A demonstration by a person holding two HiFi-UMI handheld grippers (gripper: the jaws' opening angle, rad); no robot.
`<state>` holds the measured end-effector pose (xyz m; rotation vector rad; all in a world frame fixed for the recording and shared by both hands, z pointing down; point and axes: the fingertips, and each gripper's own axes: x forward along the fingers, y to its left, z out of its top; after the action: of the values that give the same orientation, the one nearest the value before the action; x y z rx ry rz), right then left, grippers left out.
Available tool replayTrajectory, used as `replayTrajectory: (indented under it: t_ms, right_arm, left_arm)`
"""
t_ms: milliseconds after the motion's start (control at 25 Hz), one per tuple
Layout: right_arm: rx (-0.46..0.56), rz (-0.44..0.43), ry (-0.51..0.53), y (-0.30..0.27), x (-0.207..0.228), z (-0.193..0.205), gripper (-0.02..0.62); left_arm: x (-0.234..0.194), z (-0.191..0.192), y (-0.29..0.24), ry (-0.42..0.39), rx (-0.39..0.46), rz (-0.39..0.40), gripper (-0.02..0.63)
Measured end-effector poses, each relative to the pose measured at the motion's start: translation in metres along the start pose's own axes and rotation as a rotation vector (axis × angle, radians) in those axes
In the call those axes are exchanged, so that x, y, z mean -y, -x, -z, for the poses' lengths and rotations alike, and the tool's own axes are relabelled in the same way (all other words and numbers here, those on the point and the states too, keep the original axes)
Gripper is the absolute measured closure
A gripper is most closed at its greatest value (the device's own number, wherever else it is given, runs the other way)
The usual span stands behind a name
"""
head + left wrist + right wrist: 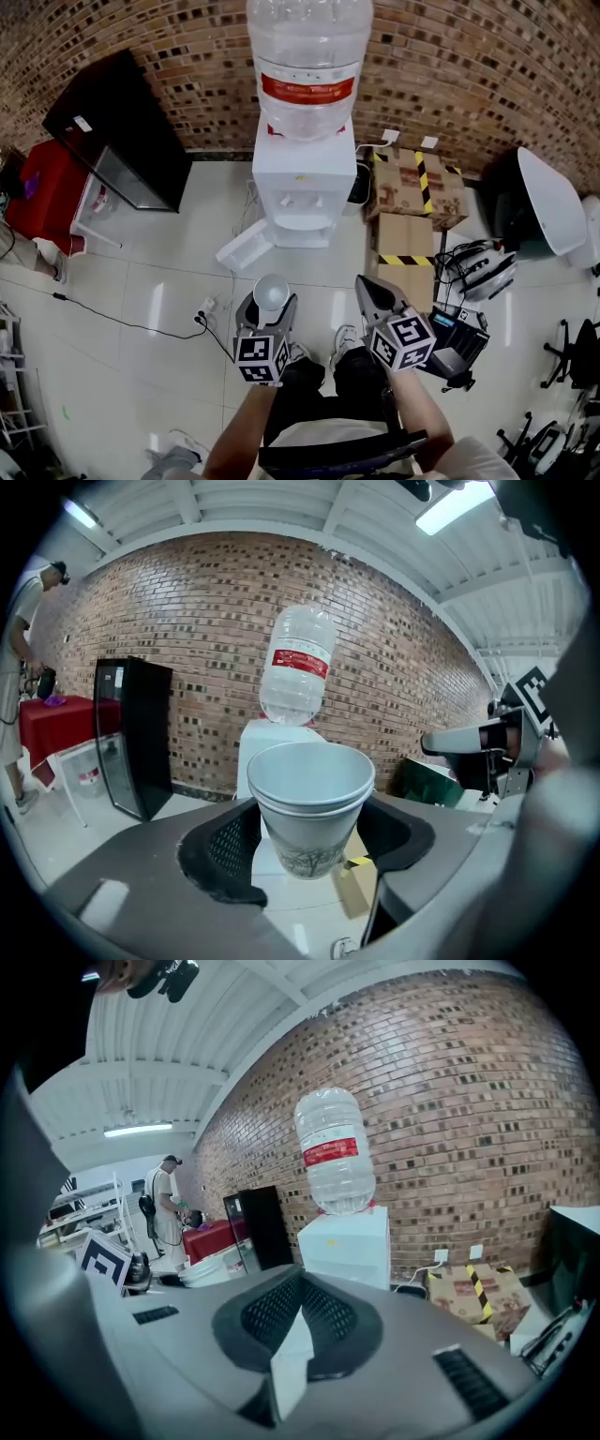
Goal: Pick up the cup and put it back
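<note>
- A white water cooler [298, 192] stands against the brown brick wall [487, 66].
- A big clear plastic bottle with a red label [309, 56] sits upside down on top of it. I cannot tell how much water is in it.
- A tall black cabinet [117, 131] stands to the left of the cooler, and a red table [47, 192] is beside that.
- Brown cardboard boxes with yellow and black tape [412, 183] lie just to the right of the cooler.
- A white plug strip with a black cord [204, 309] lies on the white tile floor [141, 300], near the person's feet.
- The left gripper [265, 323] squeezes a white paper cup with a grey tree drawing [309, 803]. The cup is upright, up in the air in front of the cooler and apart from it.
- A second rim shows, so one cup seems to sit inside another.
- The right gripper [373, 298] has its jaws pressed together and holds nothing.
</note>
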<state>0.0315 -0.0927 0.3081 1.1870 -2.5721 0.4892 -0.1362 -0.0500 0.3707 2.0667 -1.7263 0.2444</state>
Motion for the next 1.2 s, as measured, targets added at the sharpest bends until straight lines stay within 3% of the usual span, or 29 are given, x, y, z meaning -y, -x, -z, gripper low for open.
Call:
replayTrajectory:
  t_ms: [240,800,1200]
  right_arm:
    - [0.011,-0.027,0.044,-0.052,0.040,0.043,0.583]
    - [0.004,-0.156,0.156,-0.220,0.114,0.207,0.583]
    - [0.017,-0.241,0.262,-0.319,0.161,0.294,0.583]
  left_arm:
    - [-0.013,0.066,-0.066,-0.021,-0.002,0.010,0.280]
    - [-0.077,0.236,-0.272,-0.121,-0.005,0.058,0.281]
    - [-0.123,0.348,-0.406,-0.157,-0.029,0.102,0.281]
